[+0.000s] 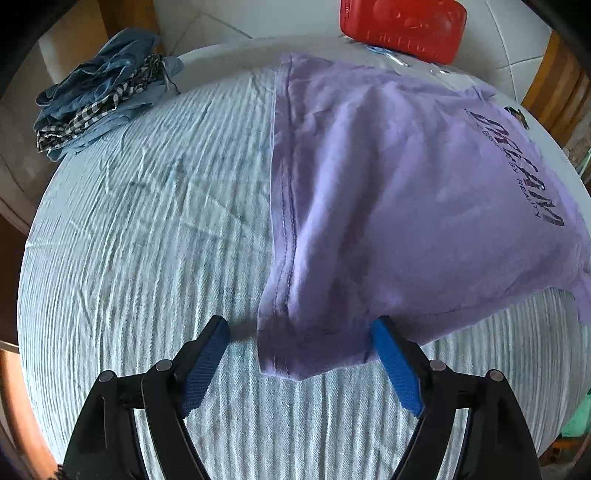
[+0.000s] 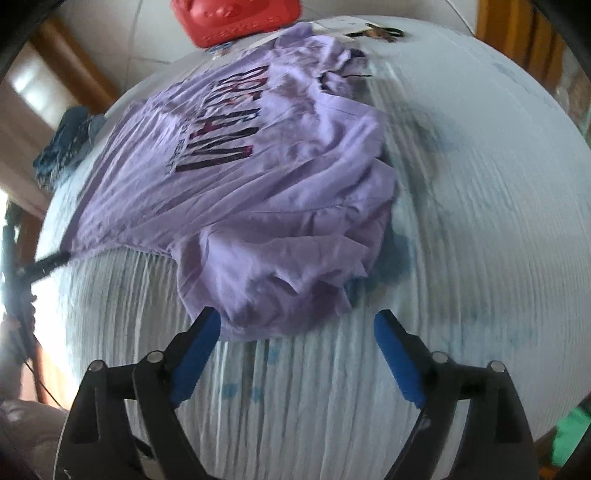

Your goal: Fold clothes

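The right wrist view is smeared by blur, so the print on the lilac T-shirt [image 2: 258, 177] is hard to read there, and its far sleeve is cut off. The shirt is seen spread across the striped tablecloth [image 1: 129, 240], hem nearest. The left gripper [image 1: 301, 328] is held wide apart, the hem corner lying between its blue pads [image 1: 395, 365], unpinched. The right gripper [image 2: 297, 321] is likewise spread, a bunched sleeve just ahead. Bare cloth is left open at the left; a denim heap [image 1: 99, 99] and red box [image 1: 402, 26] are set at the far edge.
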The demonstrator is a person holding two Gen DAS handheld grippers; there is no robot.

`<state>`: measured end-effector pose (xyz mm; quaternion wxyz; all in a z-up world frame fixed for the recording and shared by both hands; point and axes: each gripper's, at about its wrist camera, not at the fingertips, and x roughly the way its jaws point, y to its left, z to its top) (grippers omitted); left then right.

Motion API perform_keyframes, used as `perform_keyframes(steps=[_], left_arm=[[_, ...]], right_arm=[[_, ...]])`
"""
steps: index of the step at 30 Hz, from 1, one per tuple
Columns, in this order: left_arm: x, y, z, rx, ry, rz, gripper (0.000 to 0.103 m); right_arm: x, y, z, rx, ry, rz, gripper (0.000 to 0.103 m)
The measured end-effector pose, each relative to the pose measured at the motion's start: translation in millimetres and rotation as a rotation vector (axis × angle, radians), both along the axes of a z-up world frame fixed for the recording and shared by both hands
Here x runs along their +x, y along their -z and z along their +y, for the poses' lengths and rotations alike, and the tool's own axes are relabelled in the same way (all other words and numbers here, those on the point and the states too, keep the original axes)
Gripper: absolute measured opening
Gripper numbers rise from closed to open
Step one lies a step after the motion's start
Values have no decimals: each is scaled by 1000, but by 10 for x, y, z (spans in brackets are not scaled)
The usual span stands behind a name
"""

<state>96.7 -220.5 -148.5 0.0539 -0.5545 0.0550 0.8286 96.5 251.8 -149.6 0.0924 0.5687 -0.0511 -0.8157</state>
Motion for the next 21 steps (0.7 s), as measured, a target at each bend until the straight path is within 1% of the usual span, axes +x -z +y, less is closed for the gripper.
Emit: perform_keyframes(steps=[2, 3, 4, 5, 6, 7, 8, 10, 13, 15, 18, 20, 21], left_arm=[[-17, 1, 24, 5, -6, -6, 78], [-13, -2, 35, 5, -8, -6, 74], [-5, -20, 56, 6, -10, -3, 57], [9, -53, 81, 11, -10, -2, 34], [14, -76, 106, 8, -13, -7, 24], [16, -92, 122, 2, -15, -5, 17], [17, -116, 136, -10, -22, 1, 12], [17, -176, 123, -8, -35, 5, 10], [64, -344, 42, 28, -66, 22, 8], [97, -461, -14, 56, -74, 31, 8], [78, -558, -18, 67, -67, 37, 8], [56, -571, -22, 49, -73, 47, 8], [38, -546, -44, 57, -76, 41, 8]], right_arm=[[-36, 61, -70, 37, -20, 8, 89], [-48, 77, -95, 54, -21, 16, 86], [-64, 75, -125, 76, -14, 25, 80], [-75, 59, -147, 103, -7, 29, 53], [-82, 32, -157, 127, 2, 31, 28], [-87, -1, -138, 123, 16, 27, 20], [-87, -25, -103, 88, 29, 19, 14], [-67, -72, -42, 46, 49, 0, 13], [30, -216, 46, -31, 75, -15, 12], [98, -312, 118, -77, 87, -36, 11], [124, -431, 172, -152, 105, -45, 11], [103, -485, 176, -144, 88, -24, 11], [89, -499, 179, -127, 86, -13, 11]])
